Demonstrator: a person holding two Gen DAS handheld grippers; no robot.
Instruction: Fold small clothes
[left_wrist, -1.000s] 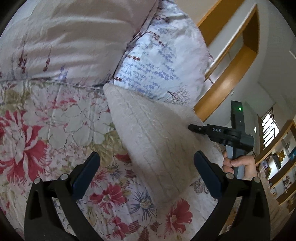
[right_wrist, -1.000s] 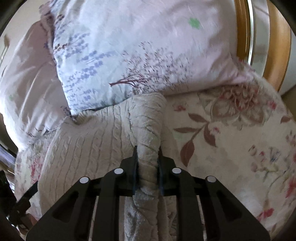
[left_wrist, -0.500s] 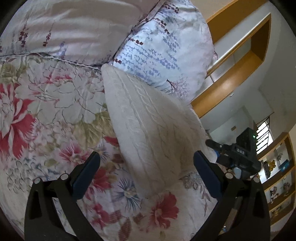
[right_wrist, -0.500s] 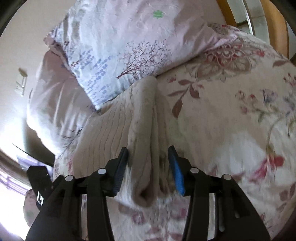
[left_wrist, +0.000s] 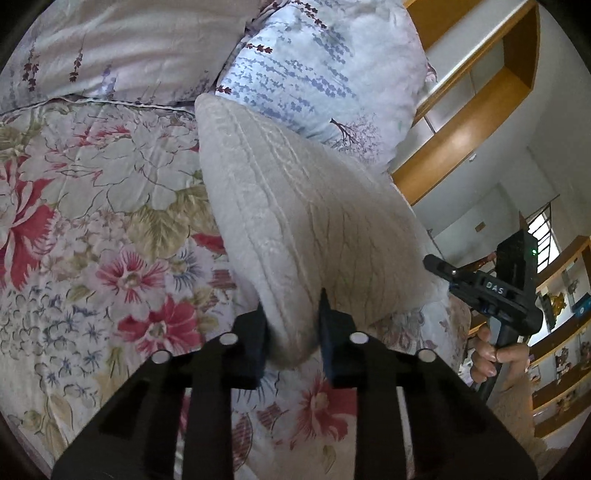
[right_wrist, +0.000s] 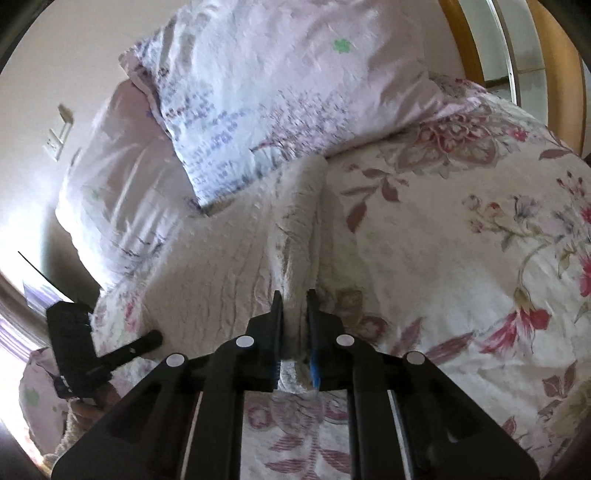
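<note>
sweater (left_wrist: 295, 221) on bedspread (left_wrist: 110, 221), before pillows (left_wrist: 314, 74)

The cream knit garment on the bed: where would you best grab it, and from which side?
By its near corners, coming in low from the foot of the bed. The garment lies flat on the quilt, its far end against the pillow, so only the near hem offers loose edges. The left gripper and right gripper have just closed there.

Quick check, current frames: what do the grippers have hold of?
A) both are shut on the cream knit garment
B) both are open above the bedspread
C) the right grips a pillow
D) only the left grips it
A: the left gripper pinches the near corner of the cream knit garment, and the right gripper clamps a bunched fold of it.
</note>
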